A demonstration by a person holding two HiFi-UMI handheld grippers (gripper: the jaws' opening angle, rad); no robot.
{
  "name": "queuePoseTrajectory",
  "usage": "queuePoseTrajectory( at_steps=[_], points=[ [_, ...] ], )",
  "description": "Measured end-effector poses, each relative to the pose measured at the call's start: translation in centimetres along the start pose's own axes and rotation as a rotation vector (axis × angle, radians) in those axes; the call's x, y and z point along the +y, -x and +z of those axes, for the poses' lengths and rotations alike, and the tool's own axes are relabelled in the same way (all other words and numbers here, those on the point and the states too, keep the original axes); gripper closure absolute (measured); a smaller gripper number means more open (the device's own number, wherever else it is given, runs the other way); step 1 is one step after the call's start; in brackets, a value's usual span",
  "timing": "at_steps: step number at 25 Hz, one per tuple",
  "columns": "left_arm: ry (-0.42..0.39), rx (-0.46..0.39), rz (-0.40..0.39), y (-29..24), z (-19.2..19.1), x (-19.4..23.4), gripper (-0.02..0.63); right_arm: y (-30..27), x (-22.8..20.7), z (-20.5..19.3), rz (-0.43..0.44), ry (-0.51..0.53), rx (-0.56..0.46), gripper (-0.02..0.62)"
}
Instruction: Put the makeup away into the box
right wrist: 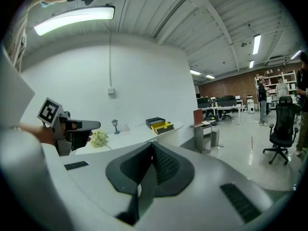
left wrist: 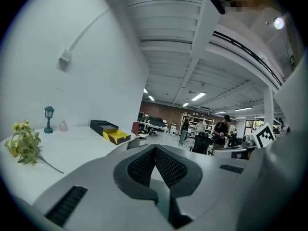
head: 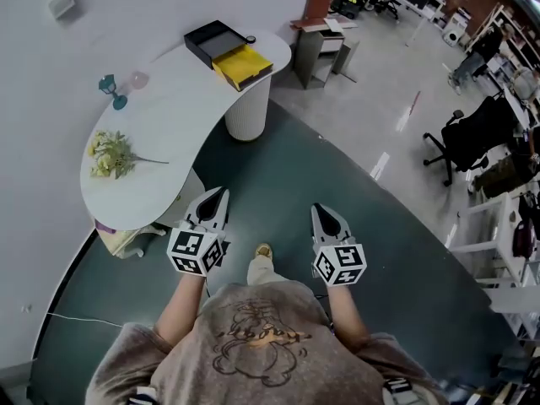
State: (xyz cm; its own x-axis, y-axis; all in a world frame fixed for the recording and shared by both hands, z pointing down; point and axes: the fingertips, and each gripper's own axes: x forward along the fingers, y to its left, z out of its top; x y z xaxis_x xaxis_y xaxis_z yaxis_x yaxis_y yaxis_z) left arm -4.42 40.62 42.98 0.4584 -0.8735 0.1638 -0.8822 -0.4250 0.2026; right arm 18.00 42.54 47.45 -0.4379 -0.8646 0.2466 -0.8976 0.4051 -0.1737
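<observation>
Bottom centre, my left gripper and right gripper both have jaws pressed together on nothing, so I judge this the approach step. Farther off, at upper left, the box sits open on the table. The makeup may be the small pink thing left of it, so next I need to get close and spread the jaws.

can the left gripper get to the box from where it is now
Probably not yet. The box sits at the far end of the table, while the left gripper hangs over the floor beside the near end. Nothing blocks the way; it just needs carrying closer.
</observation>
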Motion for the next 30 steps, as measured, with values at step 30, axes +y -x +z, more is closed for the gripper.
queuePoseTrajectory(
  at_steps=[30],
  points=[
    [-0.001,-0.023,0.018,-24.7,4.7,6.0,0.584,-20.0,-14.6,6.5,0.026,-0.005,0.001,0.592]
  ],
)
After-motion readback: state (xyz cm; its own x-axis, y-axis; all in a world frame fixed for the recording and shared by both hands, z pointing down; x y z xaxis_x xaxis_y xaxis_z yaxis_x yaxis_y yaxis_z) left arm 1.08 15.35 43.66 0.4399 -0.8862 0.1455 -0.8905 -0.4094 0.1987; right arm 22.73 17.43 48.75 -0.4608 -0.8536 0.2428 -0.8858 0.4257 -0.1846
